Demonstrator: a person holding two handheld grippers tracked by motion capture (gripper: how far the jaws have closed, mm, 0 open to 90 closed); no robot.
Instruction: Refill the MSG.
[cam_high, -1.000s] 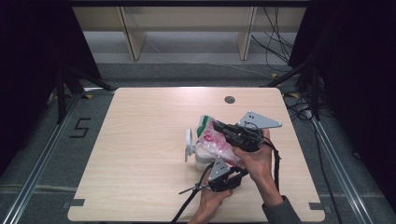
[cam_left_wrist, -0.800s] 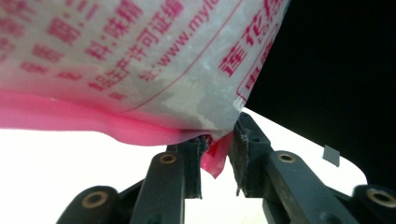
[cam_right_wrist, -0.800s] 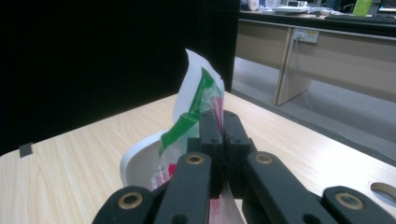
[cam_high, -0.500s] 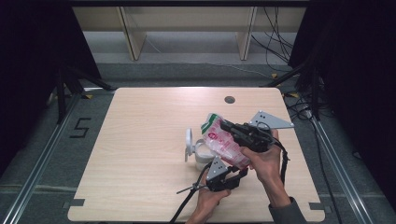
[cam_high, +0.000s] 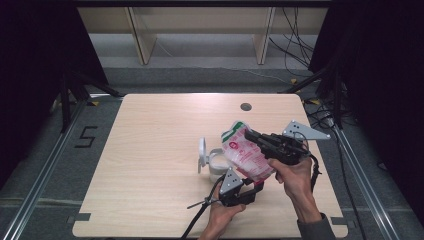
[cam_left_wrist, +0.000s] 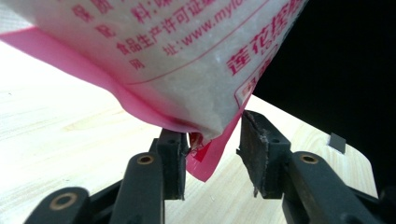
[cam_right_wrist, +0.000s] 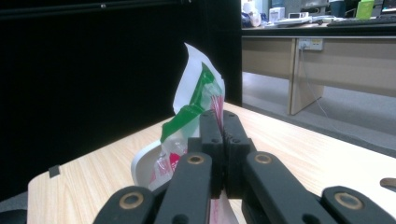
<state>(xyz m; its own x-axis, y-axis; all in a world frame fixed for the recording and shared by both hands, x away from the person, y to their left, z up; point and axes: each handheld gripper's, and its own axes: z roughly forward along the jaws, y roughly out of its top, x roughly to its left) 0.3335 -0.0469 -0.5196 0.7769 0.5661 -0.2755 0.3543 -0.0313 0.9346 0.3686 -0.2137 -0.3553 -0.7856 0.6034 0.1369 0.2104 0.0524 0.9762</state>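
Bag (cam_left_wrist: 187, 60) carries red Chinese print and "www.mylo", cut off.

Red Chinese print and "www.mylo" on the bag (cam_left_wrist: 196, 56), "5" on the floor (cam_high: 86, 136)

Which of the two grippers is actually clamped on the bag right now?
The right gripper: its jaws pinch the bag near its green top. The left gripper has just been opening, its jaws apart around the pink bottom corner.
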